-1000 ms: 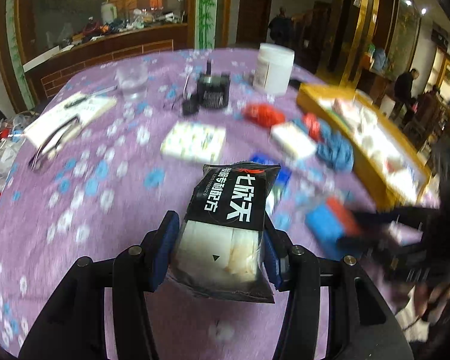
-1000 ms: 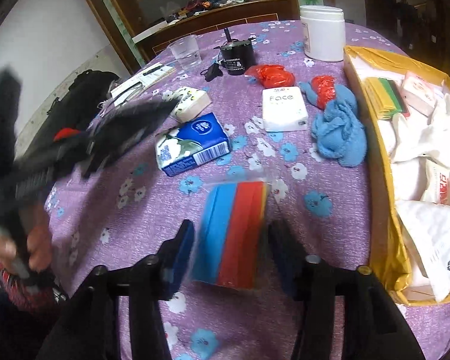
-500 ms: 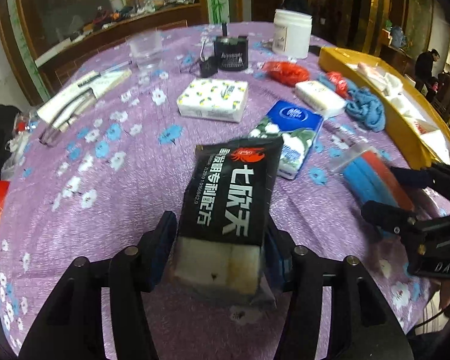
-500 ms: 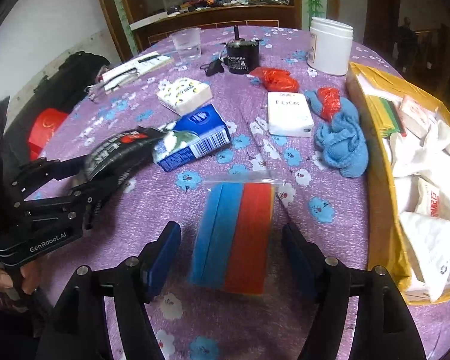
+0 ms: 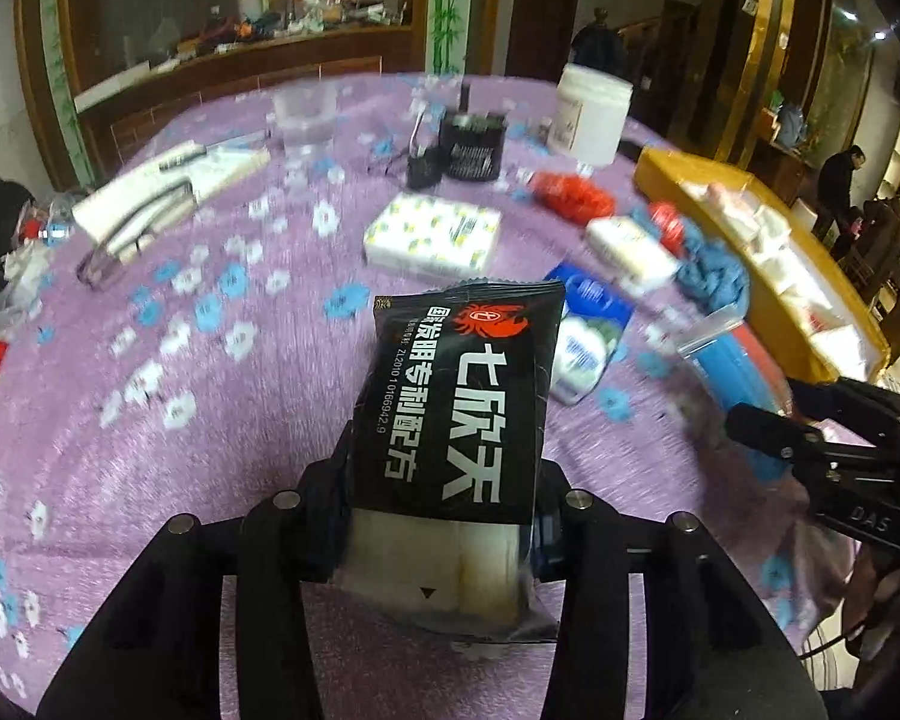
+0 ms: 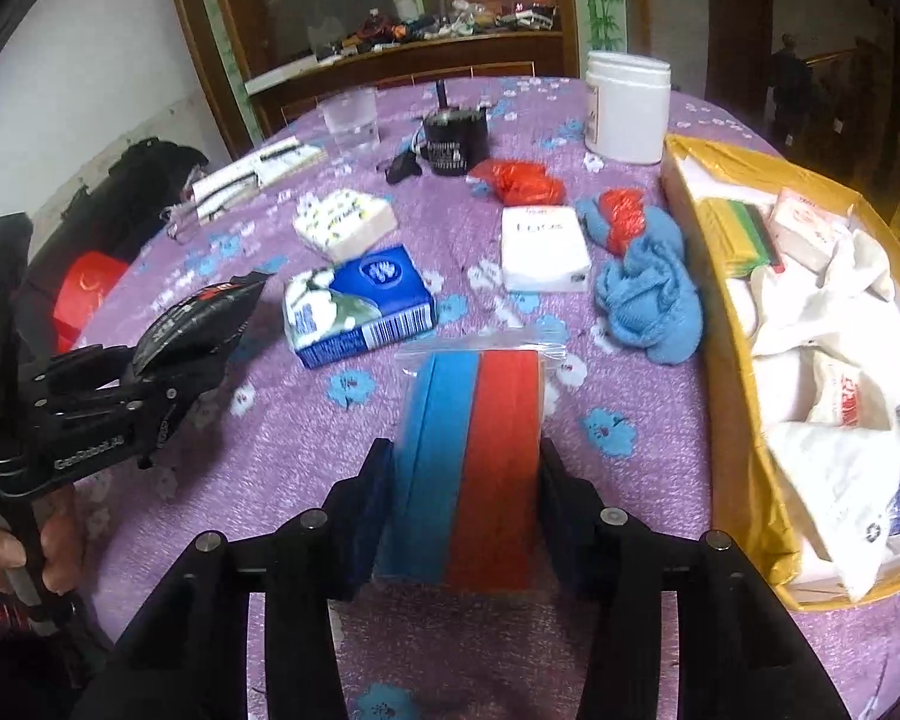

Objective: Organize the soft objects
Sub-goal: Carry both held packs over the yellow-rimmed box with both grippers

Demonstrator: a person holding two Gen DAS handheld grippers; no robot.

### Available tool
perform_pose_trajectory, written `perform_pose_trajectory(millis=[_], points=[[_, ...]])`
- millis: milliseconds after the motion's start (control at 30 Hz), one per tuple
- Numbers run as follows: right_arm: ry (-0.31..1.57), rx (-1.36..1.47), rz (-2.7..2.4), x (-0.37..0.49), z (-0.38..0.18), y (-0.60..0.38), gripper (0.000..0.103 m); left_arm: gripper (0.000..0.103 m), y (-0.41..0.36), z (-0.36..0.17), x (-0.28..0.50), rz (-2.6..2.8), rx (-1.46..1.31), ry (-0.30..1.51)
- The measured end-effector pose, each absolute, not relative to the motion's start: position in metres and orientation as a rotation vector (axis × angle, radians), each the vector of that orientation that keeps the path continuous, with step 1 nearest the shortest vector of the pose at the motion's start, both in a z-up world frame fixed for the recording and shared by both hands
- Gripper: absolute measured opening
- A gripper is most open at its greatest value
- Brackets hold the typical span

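Observation:
A black packet (image 5: 462,372) with white lettering and a red crab mark stands between the fingers of my left gripper (image 5: 444,474). The jaws are closing and the pads press its sides. It is held just above the purple flowered tablecloth (image 5: 210,420). My right gripper (image 6: 468,462) is closing on a blue and red cloth pack (image 6: 474,396) in a clear zip bag, and its pads touch both sides. The right wrist view shows the left gripper (image 6: 150,384) at the left with the black packet (image 6: 204,318). A hand (image 6: 6,552) holds its handle.
A yellow box (image 6: 720,324) with white cloths and packs runs along the right edge. On the table lie a blue tissue pack (image 6: 360,306), a white tissue pack (image 6: 543,246), a patterned tissue pack (image 6: 345,222), a blue cloth (image 6: 648,294), a red bag (image 6: 519,180), a white jar (image 6: 627,108) and a glass (image 6: 351,120).
The right jaws spread wide around the blue and red pack, then came in against its sides. The left jaws loosened slightly and then narrowed on the black packet.

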State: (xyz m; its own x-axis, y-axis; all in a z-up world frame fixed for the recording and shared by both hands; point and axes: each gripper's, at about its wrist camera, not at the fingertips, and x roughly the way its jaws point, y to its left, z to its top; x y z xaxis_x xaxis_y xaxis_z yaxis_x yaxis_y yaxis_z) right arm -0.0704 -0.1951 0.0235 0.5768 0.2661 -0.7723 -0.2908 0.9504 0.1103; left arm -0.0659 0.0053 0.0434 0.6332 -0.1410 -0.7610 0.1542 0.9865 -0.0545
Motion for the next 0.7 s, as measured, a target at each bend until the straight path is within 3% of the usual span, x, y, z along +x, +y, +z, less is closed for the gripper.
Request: perform_pose_trajectory(millis=[700], points=[[0.802,0.155,0.249,-0.086,0.055,-0.282,0.047,0.042,-0.088,0.082,-0.064,-0.359,0.108,0.815]])
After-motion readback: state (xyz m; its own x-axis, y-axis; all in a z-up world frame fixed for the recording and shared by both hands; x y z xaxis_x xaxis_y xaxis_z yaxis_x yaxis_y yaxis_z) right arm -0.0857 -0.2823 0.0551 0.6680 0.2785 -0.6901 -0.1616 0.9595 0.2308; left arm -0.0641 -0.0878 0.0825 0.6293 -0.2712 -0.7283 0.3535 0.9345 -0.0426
